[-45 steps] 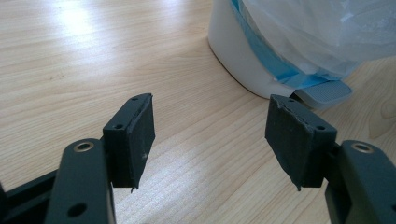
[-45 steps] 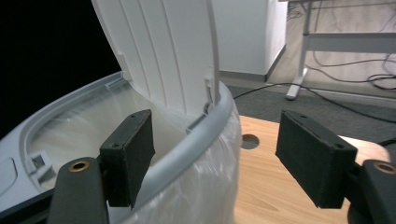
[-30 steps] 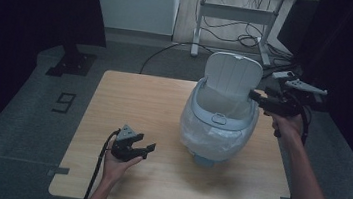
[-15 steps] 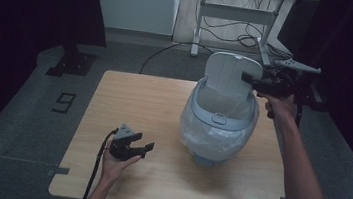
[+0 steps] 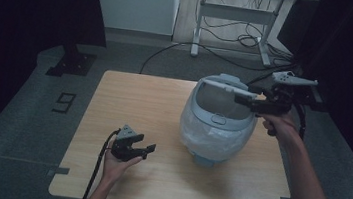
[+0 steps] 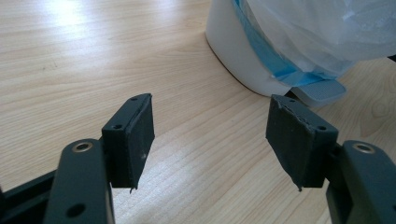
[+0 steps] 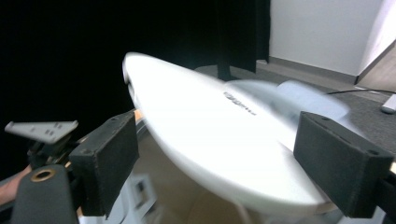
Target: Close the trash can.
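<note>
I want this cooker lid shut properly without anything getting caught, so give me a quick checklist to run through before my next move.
1. Right gripper free of the lid: ok. Its fingers have just been opening; the lid lies between them, not pressed.
2. Lid fully down: not ok, it stands tilted, ajar.
3. Left gripper empty: ok, open over bare table.
4. Cooker upright, away from the table edge: ok.
5. Plastic bag clear of the rim: cannot tell.
</note>
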`<state>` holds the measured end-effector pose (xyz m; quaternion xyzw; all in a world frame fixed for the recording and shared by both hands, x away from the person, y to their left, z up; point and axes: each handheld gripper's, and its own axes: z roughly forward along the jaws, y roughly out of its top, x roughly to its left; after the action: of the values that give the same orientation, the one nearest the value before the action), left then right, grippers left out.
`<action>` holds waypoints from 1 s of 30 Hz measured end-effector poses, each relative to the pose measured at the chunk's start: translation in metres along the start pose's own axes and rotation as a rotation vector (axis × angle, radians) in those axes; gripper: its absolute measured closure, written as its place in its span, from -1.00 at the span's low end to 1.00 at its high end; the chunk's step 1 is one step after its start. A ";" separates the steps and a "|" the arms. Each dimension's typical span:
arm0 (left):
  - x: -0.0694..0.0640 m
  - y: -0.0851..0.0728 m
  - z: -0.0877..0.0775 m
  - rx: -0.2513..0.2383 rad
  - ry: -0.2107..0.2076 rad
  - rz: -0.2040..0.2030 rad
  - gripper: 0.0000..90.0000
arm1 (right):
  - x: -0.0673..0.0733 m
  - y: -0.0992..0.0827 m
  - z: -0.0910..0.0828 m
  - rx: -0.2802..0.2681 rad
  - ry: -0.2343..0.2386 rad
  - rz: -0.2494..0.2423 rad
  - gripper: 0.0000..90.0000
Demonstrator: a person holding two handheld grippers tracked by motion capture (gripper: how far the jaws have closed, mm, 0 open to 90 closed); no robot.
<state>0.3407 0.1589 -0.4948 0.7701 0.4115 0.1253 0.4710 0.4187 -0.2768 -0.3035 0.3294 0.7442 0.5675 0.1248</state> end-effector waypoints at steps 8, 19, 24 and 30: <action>-0.002 -0.001 0.003 0.013 -0.003 0.003 -0.29 | 0.011 -0.022 0.008 0.074 -0.109 0.051 -0.60; -0.002 -0.002 0.003 0.015 0.006 0.000 -0.28 | 0.033 -0.021 0.025 0.108 -0.324 -0.023 -0.59; -0.003 -0.003 0.003 0.019 0.008 0.003 -0.28 | 0.043 -0.027 0.022 0.106 -0.353 -0.053 -0.53; 0.000 -0.003 0.000 0.012 0.016 0.000 -0.28 | 0.043 -0.037 0.011 0.044 -0.366 -0.043 -0.55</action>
<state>0.3396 0.1592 -0.4971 0.7720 0.4158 0.1290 0.4632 0.3795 -0.2460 -0.3334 0.4137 0.7282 0.4788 0.2631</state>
